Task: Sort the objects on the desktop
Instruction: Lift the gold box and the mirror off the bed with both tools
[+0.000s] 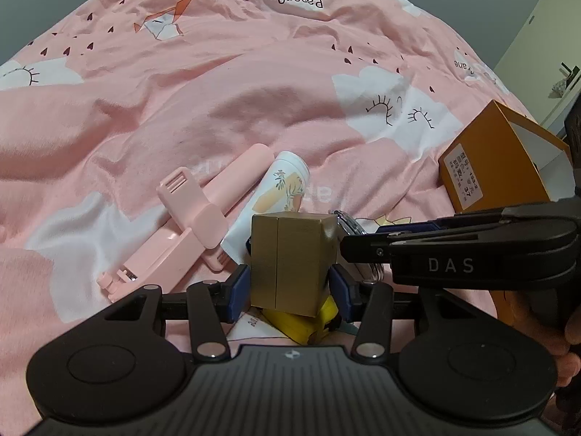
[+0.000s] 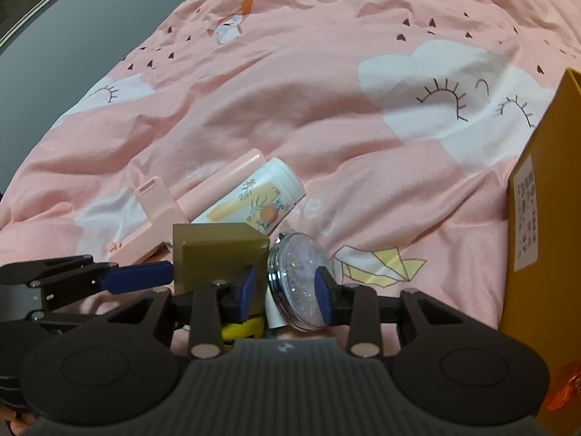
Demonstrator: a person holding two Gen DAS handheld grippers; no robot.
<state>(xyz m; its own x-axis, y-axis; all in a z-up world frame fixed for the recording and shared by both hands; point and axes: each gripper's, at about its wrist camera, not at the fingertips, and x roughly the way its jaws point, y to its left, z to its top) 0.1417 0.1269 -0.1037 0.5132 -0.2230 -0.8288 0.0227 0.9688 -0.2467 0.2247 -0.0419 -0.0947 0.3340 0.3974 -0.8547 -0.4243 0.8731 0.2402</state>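
The right gripper (image 2: 287, 292) has its two blue pads set against opposite sides of a round glitter-filled compact (image 2: 297, 283), which stands on edge. A gold box (image 2: 218, 254) stands just left of the compact, touching it, with a yellow object (image 2: 241, 328) under its lower end. The left gripper (image 2: 145, 276) reaches in from the left; one blue finger lies against the box's left face. Behind the box, a white printed tube (image 2: 258, 200) and a pink folding stick (image 2: 203, 196) lie side by side on the pink bedspread (image 2: 290, 91). An orange carton (image 2: 541, 218) stands at the bedspread's right edge.
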